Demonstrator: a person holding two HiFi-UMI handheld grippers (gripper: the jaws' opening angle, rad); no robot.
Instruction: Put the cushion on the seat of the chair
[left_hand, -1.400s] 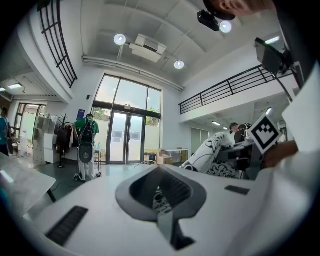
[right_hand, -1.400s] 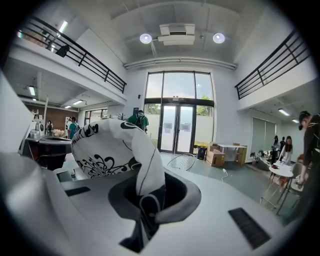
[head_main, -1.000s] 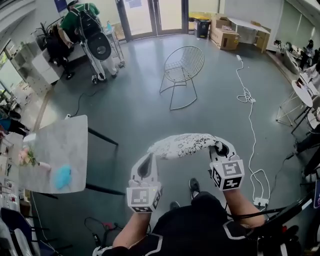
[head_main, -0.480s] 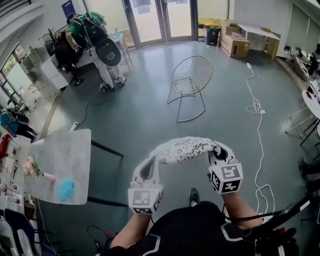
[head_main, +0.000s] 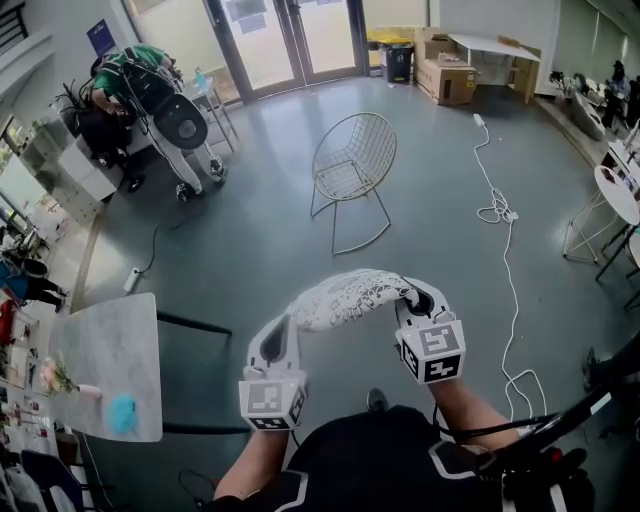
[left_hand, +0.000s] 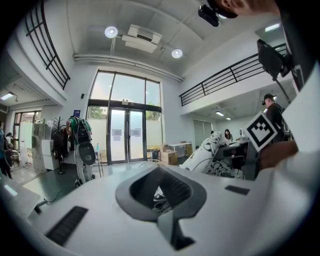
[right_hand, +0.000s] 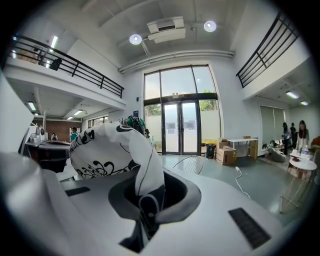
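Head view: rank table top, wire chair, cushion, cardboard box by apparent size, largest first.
1. table top
2. wire chair, by outline
3. cushion, close to the chair, and nearer the camera
4. cardboard box, smallest, but far off

The cushion (head_main: 350, 298) hangs between the left hand-held gripper (head_main: 283, 328) and the right hand-held gripper (head_main: 418, 297) — chair (head_main: 347, 172) at twelve o'clock beyond, tabletop (head_main: 110, 350) at eight.

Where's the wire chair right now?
In the head view, the wire chair stands at upper centre, beyond the held cushion and left of the white cable.
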